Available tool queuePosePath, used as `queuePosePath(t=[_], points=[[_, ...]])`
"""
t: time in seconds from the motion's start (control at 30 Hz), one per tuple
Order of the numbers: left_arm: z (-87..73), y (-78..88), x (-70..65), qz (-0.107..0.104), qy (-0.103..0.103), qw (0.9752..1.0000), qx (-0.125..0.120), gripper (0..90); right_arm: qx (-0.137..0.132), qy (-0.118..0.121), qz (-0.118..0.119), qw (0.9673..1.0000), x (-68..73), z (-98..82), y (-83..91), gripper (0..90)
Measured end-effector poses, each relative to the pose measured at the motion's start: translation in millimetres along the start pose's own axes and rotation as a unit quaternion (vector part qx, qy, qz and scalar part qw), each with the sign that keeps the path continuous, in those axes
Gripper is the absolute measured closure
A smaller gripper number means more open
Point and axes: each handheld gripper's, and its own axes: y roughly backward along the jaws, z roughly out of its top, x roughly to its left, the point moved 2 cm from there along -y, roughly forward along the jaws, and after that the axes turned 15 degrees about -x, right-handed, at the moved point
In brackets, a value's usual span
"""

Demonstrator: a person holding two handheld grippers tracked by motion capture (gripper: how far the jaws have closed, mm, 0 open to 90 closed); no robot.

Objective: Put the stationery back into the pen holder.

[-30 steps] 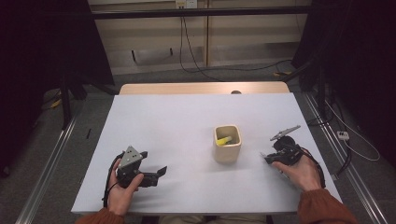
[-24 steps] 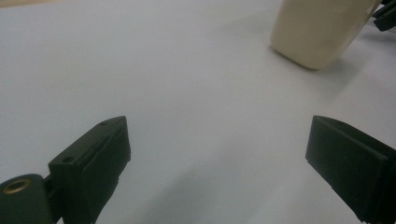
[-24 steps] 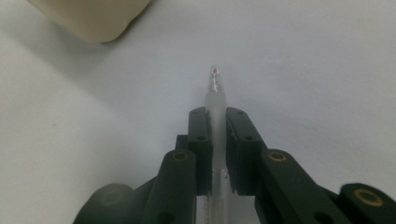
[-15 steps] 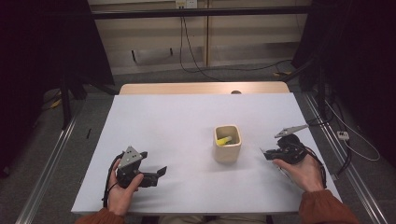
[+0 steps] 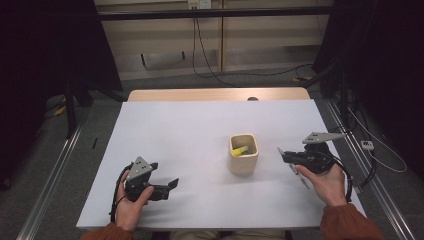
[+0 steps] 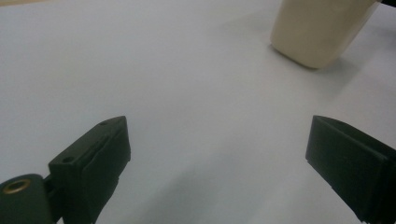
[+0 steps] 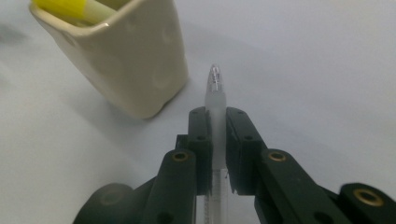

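Gripping a clear pen (image 7: pixel 215 93) between its two black jaws, the right gripper (image 7: pixel 216 135) holds it lengthwise, so the pen's rounded tip sticks out past the jaw ends and the barrel runs back between them. In the high view the pen (image 5: pixel 301 177) shows as a thin pale line across the right gripper (image 5: pixel 290 159), above the white table (image 5: pixel 200 130) near its right side. The tip points toward a cream cup (image 7: pixel 126 60) that stands just beside it; the pen is outside the cup and not touching it. A yellow marker (image 7: pixel 65 5) lies inside the cup, seen from above as a yellow stub (image 5: pixel 240 150) leaning in the opening of the cup (image 5: pixel 243 155).

Farther left, the left gripper (image 5: pixel 167 186) rests low over the table near its front edge, well apart from the cup. Its jaws stand wide apart with nothing between them, bare tabletop (image 6: pixel 187 93) showing in the gap of the left gripper (image 6: pixel 217 154), and the cup's base (image 6: pixel 317 32) beyond.
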Motion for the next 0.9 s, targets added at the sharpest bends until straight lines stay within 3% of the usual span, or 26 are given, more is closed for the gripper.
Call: queuePosePath(t=[0.13, 0.4, 0.5, 0.7, 0.9], points=[[-0.2, -0.4, -0.1, 0.001, 0.002, 1.0000, -0.003, 6.5, -0.036, -0.003, 0.006, 0.9993, 1.9, 4.2, 2.9, 81.3], [-0.2, -0.5, -0.2, 0.000, 0.002, 1.0000, -0.002, 6.5, -0.079, -0.017, 0.010, 0.9967, 2.6, 5.0, 4.0, 81.3], [-0.2, -0.5, -0.3, -0.001, 0.001, 1.0000, -0.002, 6.5, -0.096, -0.005, 0.014, 0.9953, 5.7, 7.5, 4.5, 81.4], [-0.1, -0.6, -0.4, 0.001, -0.003, 1.0000, 0.001, 6.5, -0.146, 0.024, 0.023, 0.9887, 14.7, 22.8, 13.6, 81.3], [0.1, -0.1, -0.4, 0.002, -0.003, 1.0000, 0.000, 6.5, -0.158, 0.027, 0.045, 0.9861, 24.9, 33.5, 9.4, 81.3]])
